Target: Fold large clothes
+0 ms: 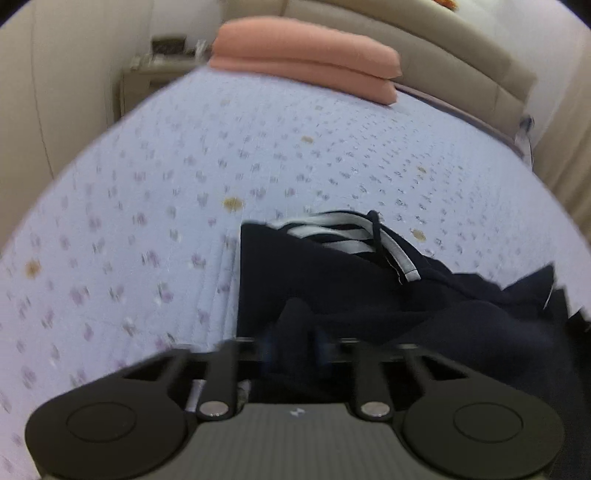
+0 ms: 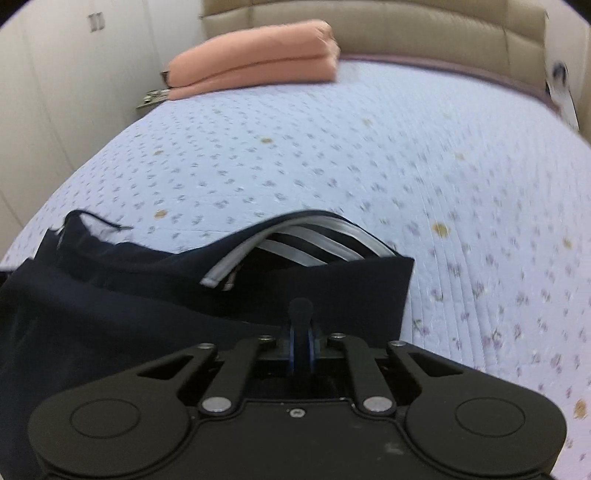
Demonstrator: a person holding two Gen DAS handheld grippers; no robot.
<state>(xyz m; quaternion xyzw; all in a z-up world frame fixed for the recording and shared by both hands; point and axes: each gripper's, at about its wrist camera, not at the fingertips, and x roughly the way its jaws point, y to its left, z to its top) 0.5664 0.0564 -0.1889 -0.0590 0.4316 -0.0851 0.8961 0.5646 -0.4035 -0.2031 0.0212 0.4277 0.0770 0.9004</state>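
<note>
A dark navy garment with white side stripes [image 1: 369, 280] lies partly folded on the lilac flowered bedspread [image 1: 184, 177]. A drawstring [image 1: 376, 229] shows at its far edge. My left gripper [image 1: 295, 314] is shut on a fold of the navy cloth near its left edge. In the right wrist view the same garment [image 2: 147, 295] spreads to the left, its stripes [image 2: 314, 243] showing under a folded flap. My right gripper [image 2: 301, 314] is shut on the garment's near right part.
A folded salmon-pink blanket [image 1: 306, 59] lies at the head of the bed, also in the right wrist view [image 2: 255, 59]. A beige padded headboard [image 2: 406, 29] stands behind it. A bedside table [image 1: 155, 70] and white wardrobe doors [image 2: 55, 74] stand at the left.
</note>
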